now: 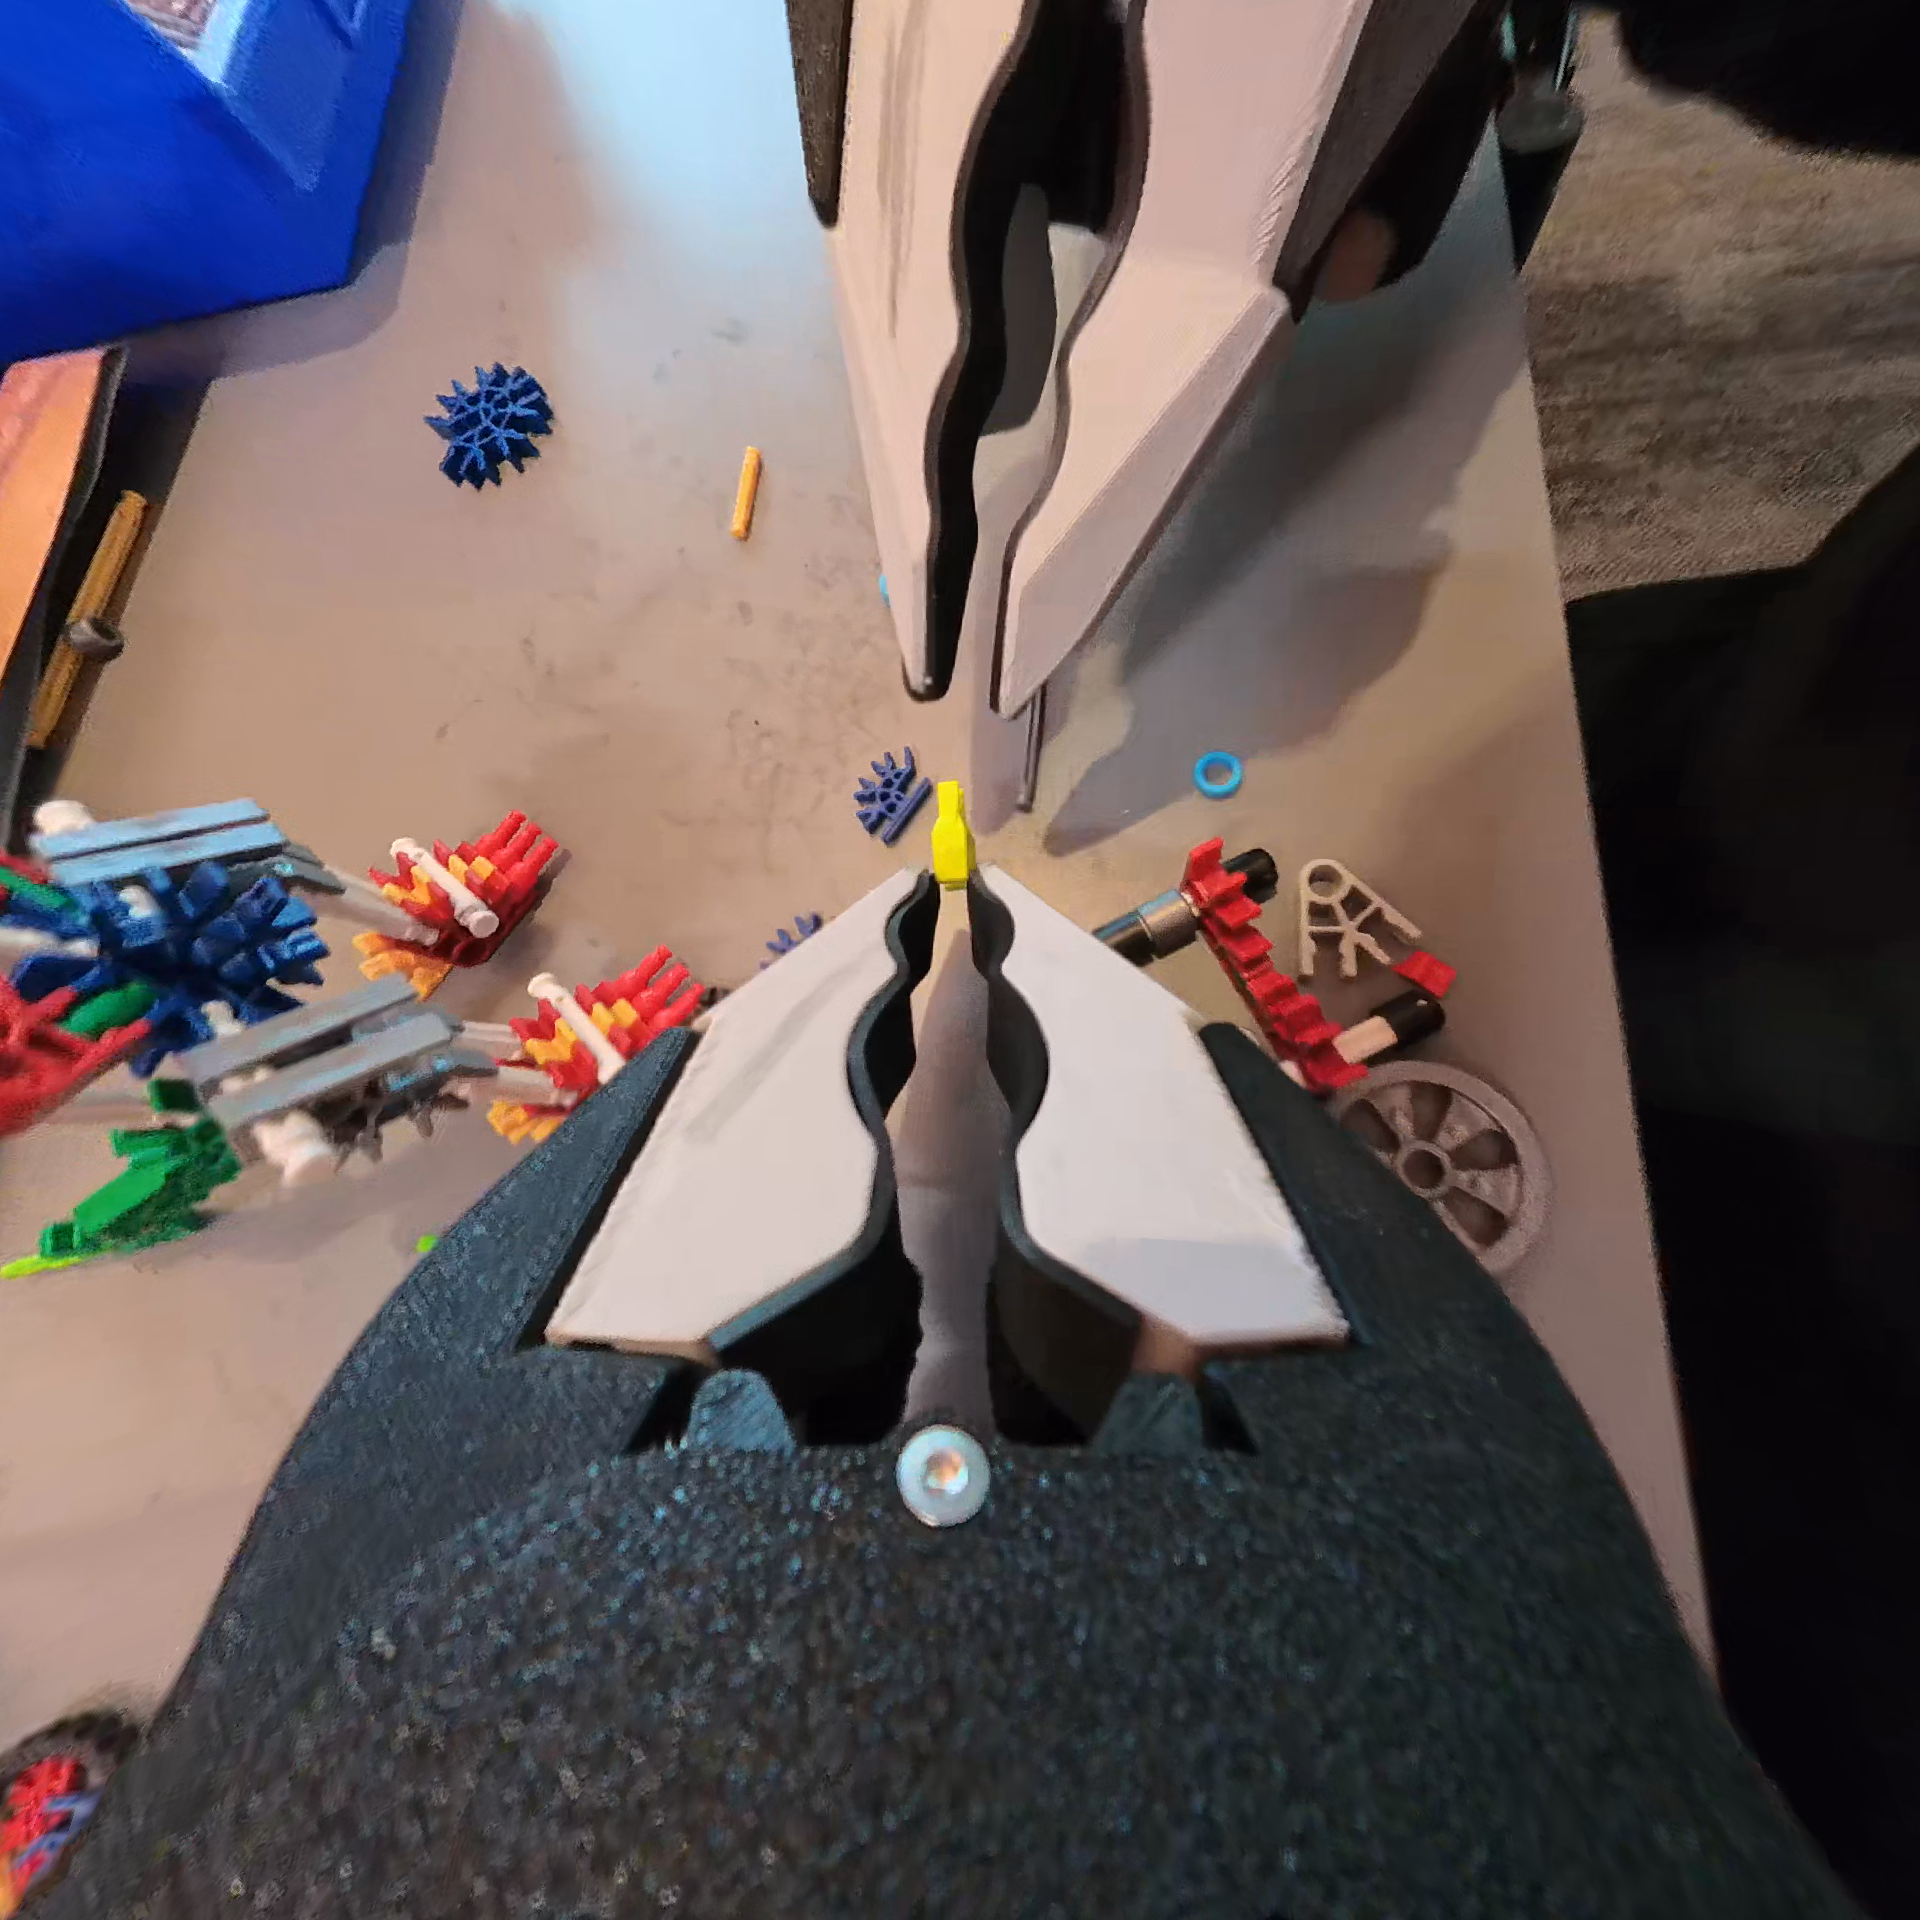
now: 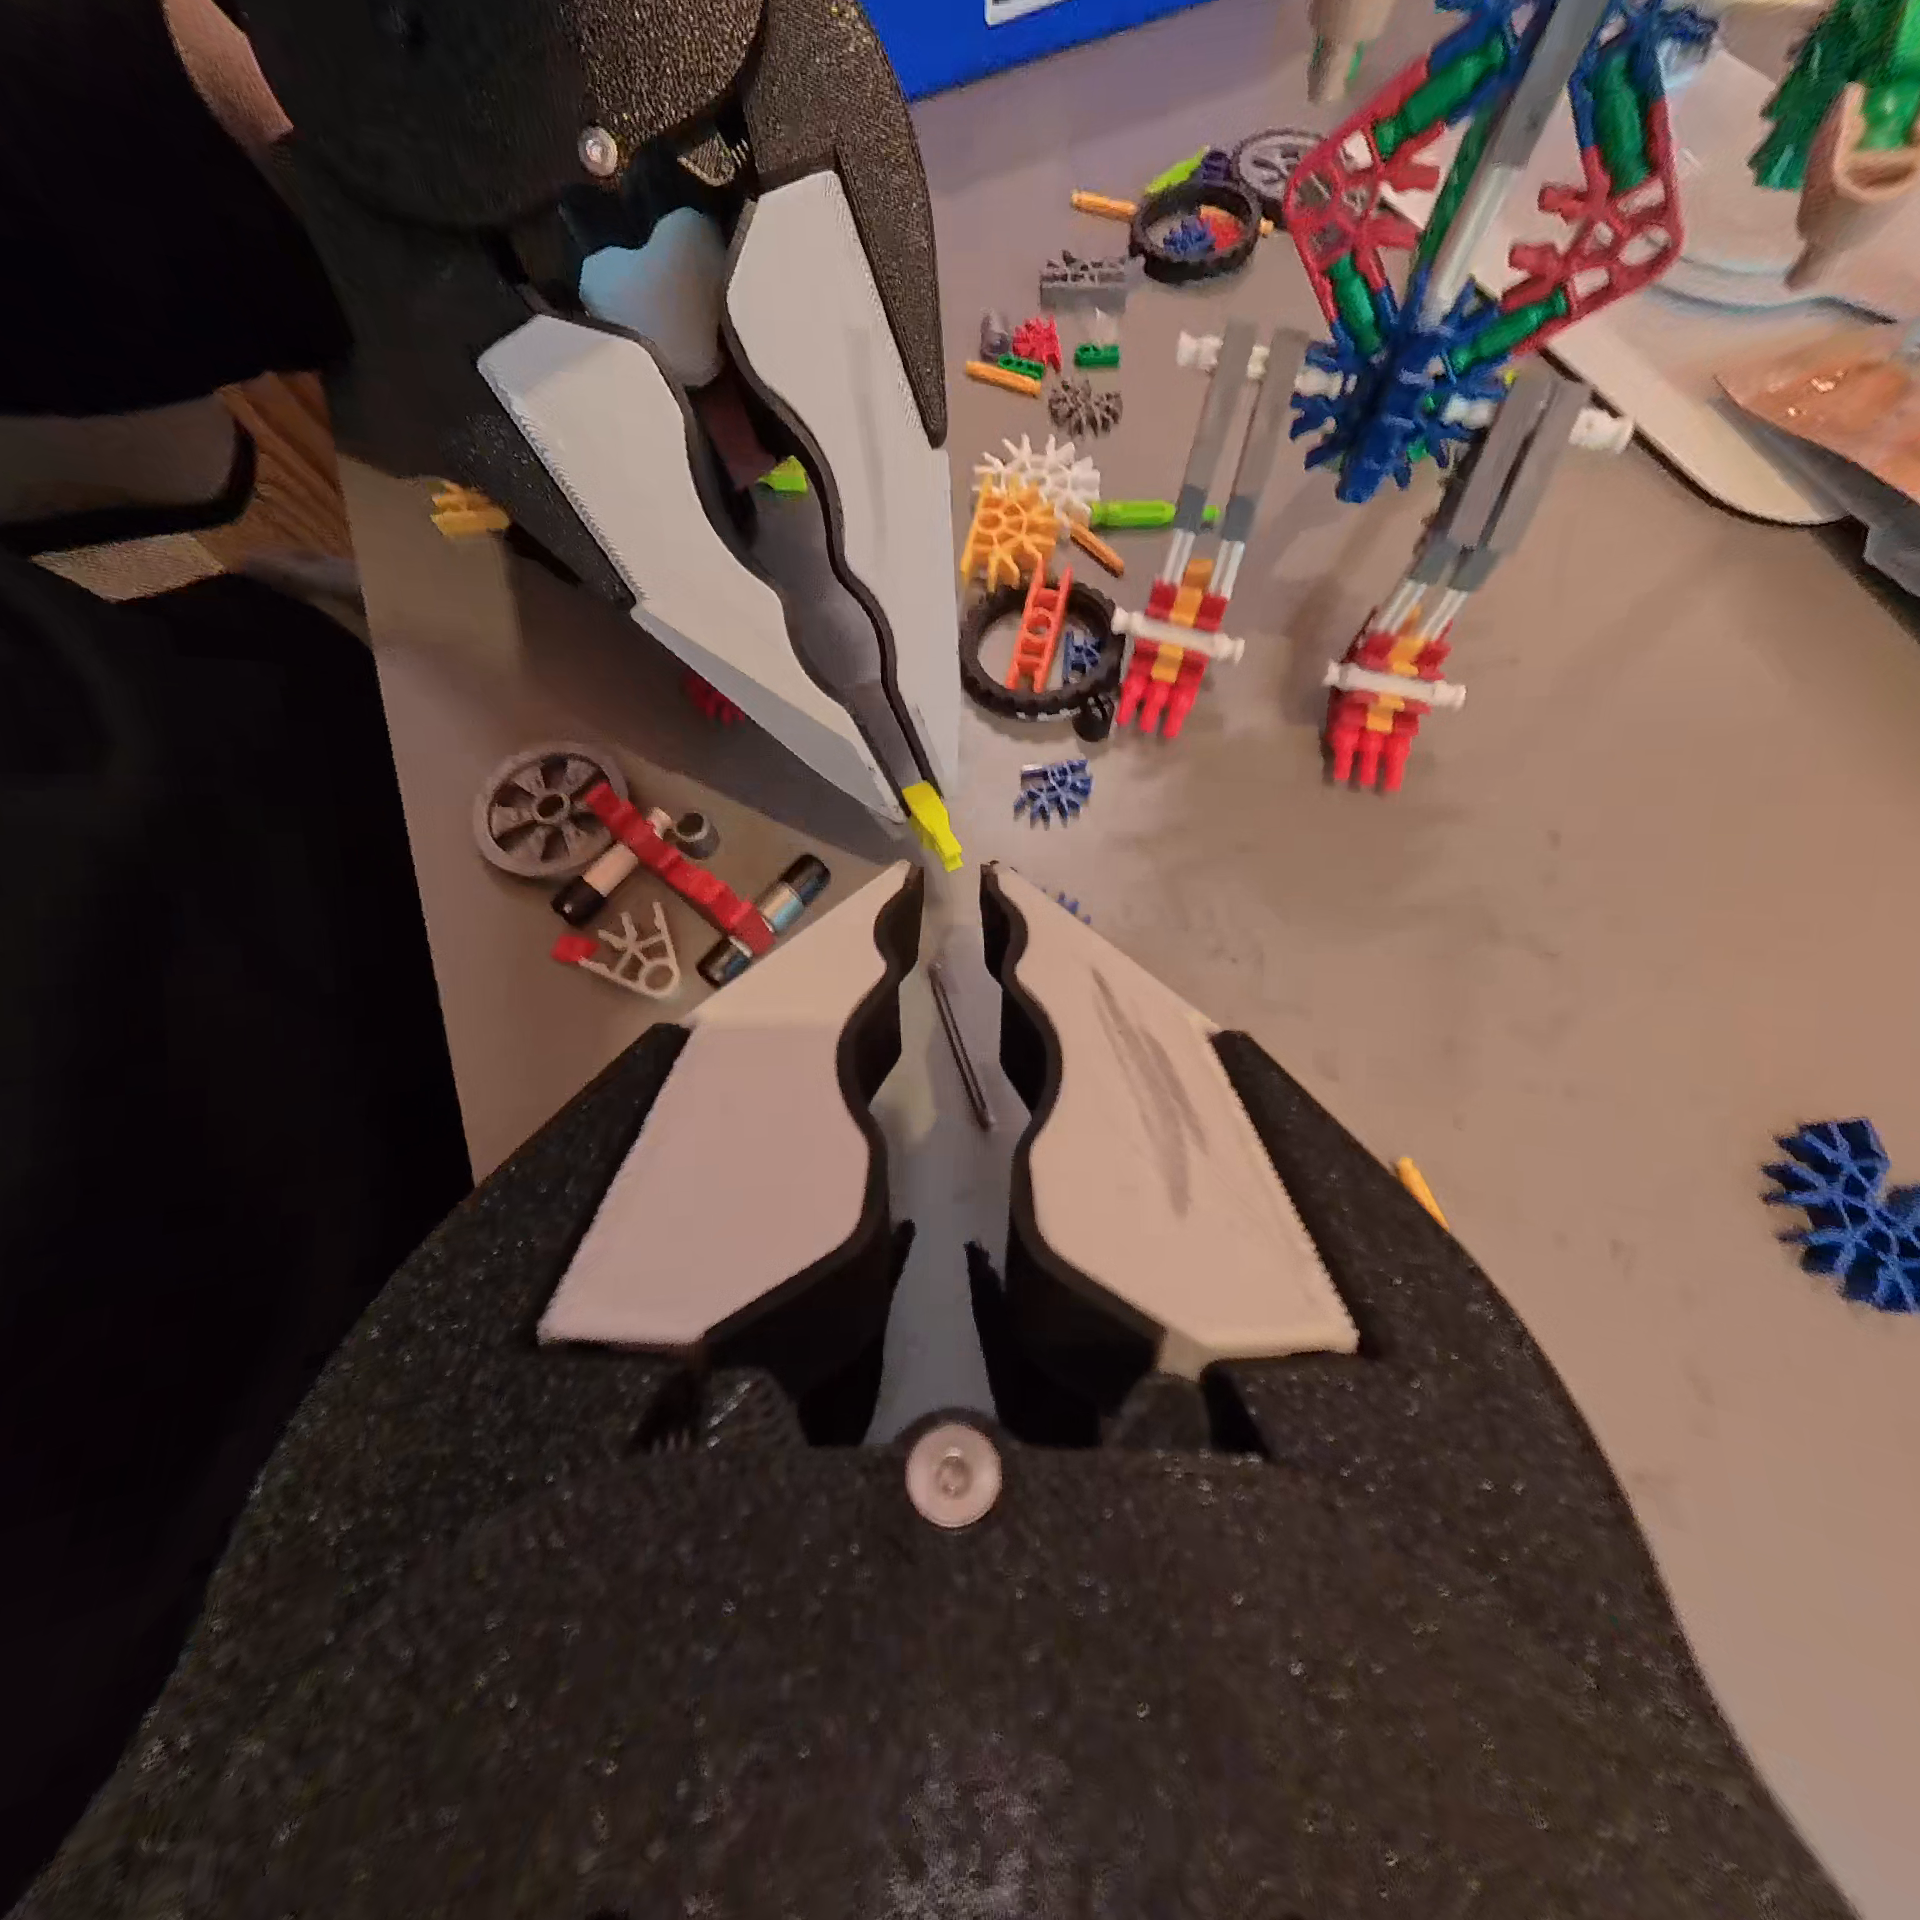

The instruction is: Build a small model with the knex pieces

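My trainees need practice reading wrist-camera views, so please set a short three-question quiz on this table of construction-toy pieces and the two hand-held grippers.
1. True or false: the left hand-held gripper is shut on a yellow piece.
2. The small ring on the table is: A red, B light blue, C green.
3. Fill in: the grey spoked wheel lies by the table's ____.
Key: 1 true; 2 B; 3 edge.
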`<state>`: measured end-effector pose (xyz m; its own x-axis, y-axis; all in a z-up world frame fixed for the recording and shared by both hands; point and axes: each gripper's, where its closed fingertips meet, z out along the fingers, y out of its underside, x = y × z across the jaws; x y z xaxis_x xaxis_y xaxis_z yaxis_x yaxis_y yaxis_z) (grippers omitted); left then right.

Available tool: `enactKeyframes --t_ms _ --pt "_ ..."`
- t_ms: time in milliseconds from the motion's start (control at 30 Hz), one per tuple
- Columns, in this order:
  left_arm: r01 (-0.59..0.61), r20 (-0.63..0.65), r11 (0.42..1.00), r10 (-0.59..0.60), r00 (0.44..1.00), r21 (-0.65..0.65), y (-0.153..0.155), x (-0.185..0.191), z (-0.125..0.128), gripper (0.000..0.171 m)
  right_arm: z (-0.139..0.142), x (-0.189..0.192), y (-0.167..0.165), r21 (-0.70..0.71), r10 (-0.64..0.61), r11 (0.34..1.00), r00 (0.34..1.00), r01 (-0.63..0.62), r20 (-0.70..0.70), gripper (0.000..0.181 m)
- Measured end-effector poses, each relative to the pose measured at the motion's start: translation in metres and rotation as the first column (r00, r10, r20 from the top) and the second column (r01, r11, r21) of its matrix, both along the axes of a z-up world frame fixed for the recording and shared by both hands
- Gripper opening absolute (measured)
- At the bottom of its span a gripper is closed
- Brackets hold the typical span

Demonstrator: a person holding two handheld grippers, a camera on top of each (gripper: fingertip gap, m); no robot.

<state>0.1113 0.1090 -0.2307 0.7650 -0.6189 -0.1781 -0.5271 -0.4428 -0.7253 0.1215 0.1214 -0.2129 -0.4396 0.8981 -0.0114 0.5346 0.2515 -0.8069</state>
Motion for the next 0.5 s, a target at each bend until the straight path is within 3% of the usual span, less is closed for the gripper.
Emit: enactKeyframes --t_ms 267,500 --pt "-0.019 0.064 0.999 0.017 0.998 0.032 -0.027 0.000 0.015 0.003 0.007 -0.014 -0.036 -0.035 0.106 0.994 0.994 -0.107 -0.036 0.011" --pt "-0.040 0.096 0.997 0.034 0.995 0.063 -0.037 -0.004 0.021 0.003 0.011 -0.021 -0.046 -0.051 0.141 0.988 0.989 -0.144 -0.049 0.010"
